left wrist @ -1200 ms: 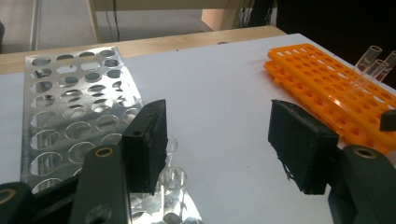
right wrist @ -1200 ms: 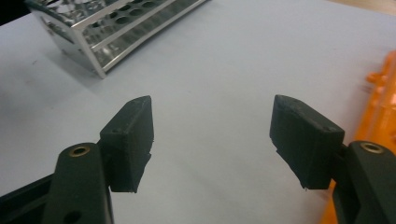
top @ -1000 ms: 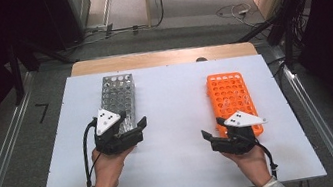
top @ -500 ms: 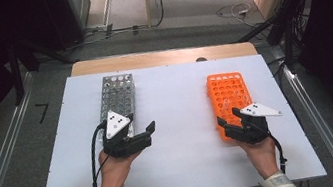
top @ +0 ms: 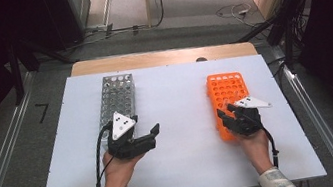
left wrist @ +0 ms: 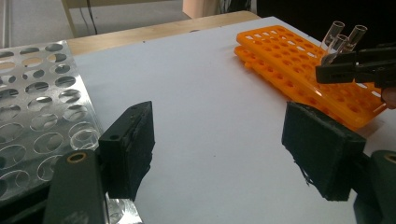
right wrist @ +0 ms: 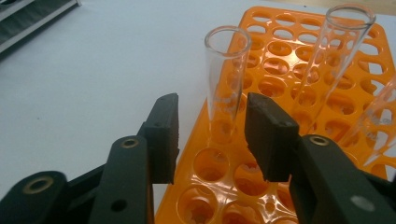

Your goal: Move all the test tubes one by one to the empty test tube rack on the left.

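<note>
From the high view, there's a white table (top: 187, 171) with a metal tube rack (top: 117, 98) on the left and an orange tube rack (top: 228, 94) on the right. The left gripper (top: 153, 133) sits just off the near end of the metal rack, pointing toward the middle of the table, and the right gripper (top: 226, 114) is over the near left part of the orange rack. In the left gripper view its jaws stand wide apart with nothing but bare table between them, so it's released; the metal rack is at the left edge and the orange rack is farther off with three glass test tubes (left wrist: 345, 39) standing in it. In the right gripper view the jaws have just been closing around one clear test tube (right wrist: 226, 79) standing upright in a hole near the rack's edge. The tube is between the pads (right wrist: 163, 135), but there's a visible gap on both sides, so no grip yet. Two more tubes (right wrist: 336, 60) stand to its right.
</note>
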`<state>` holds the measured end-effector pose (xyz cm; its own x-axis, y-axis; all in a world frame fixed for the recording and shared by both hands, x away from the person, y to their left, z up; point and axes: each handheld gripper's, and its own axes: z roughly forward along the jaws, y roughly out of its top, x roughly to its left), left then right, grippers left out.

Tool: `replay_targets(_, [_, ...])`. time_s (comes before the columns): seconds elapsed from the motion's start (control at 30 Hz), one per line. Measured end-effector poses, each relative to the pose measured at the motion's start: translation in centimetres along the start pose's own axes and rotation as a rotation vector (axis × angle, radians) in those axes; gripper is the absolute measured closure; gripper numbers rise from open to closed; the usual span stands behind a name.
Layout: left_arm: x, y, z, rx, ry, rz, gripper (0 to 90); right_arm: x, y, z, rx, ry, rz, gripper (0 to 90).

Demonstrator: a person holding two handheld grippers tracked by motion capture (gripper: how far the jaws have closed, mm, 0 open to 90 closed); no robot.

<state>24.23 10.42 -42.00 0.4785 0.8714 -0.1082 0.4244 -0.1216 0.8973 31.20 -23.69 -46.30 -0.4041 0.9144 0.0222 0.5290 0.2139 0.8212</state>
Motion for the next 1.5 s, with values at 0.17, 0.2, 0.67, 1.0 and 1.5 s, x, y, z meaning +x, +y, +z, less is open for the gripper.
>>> replay_targets(0.17, [-0.1,-0.1,0.1,0.006,-0.002,0.005,25.3,-0.1,0.1,0.4,0.016,-0.012,0.007,59.6])
replay_targets(0.2, [-0.2,-0.1,0.1,0.007,-0.003,0.004,25.3,-0.1,0.1,0.5,0.021,-0.015,0.007,60.9])
replay_targets(0.67, [-0.3,-0.2,0.2,0.012,-0.006,0.008,25.0,0.0,0.8,-0.2,-0.003,-0.053,-0.008,72.8])
replay_targets(1.0, [-0.5,-0.1,0.3,0.015,-0.007,0.006,21.6,0.2,2.3,-2.9,-0.063,-0.063,-0.03,73.1])
replay_targets(1.5, [-1.2,0.1,0.1,0.002,-0.032,0.017,19.8,3.6,2.6,-3.8,-0.047,0.085,-0.078,73.2])
